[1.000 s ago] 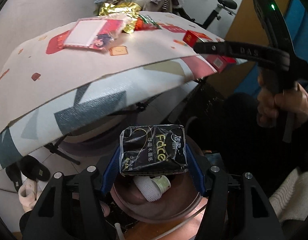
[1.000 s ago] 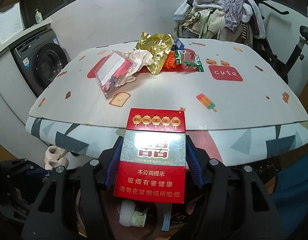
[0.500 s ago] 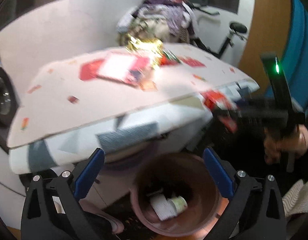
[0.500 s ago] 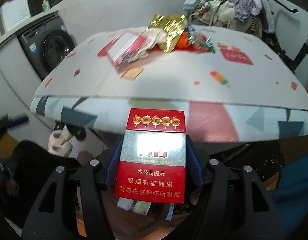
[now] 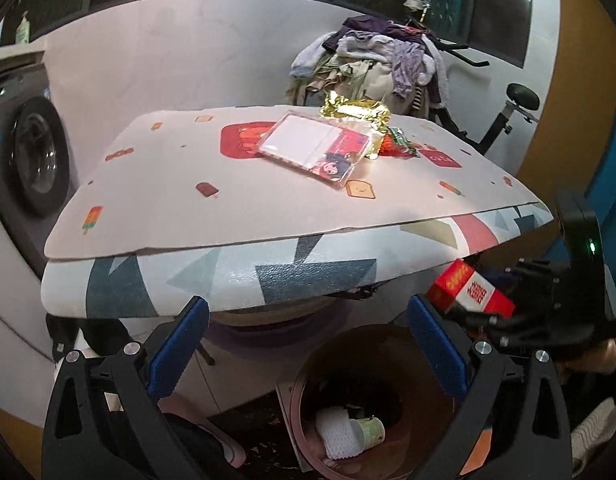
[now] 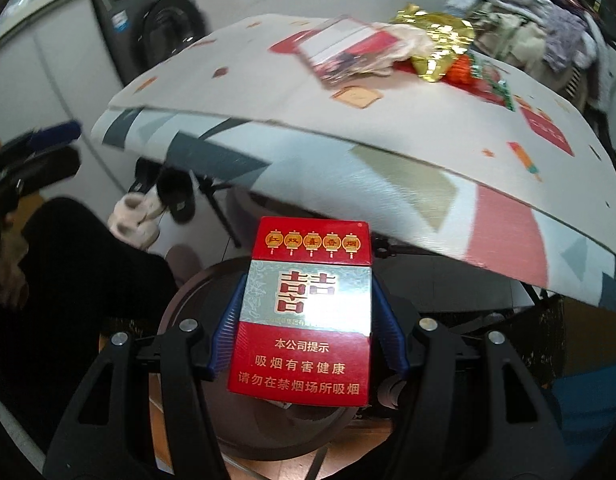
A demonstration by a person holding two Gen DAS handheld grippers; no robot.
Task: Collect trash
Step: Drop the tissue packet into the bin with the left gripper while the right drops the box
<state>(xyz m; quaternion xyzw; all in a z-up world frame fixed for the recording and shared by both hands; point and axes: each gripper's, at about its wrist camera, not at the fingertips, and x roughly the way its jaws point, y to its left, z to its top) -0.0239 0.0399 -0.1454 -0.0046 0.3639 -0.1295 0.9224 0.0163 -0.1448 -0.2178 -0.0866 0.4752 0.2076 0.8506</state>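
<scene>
Trash bin (image 5: 308, 376): paper cup (image 5: 367, 432), white wad (image 5: 335, 436) | right gripper (image 6: 308, 336): cigarette pack (image 6: 304, 316)

- Left gripper (image 5: 308, 344): jaws spread wide, blue pads (image 5: 179, 346) well apart, nothing between them; black finger frames at bottom of left wrist view, aimed forward and slightly down.
- Right gripper (image 6: 308, 320): jaws clamped on opposite sides of a red cigarette pack (image 6: 304, 312), blue pads (image 6: 228, 332) pressed to its edges; pack upright, front face toward camera.
- Right gripper also seen in left wrist view at right edge (image 5: 479, 312), black body with green light lit, same pack sticking out leftward, tilted.
- Right hand (image 5: 605, 354): partly visible gripping the handle, mostly hidden behind the gripper body.
- Left gripper in right wrist view at far left: dark, blurred, state unreadable there.
</scene>
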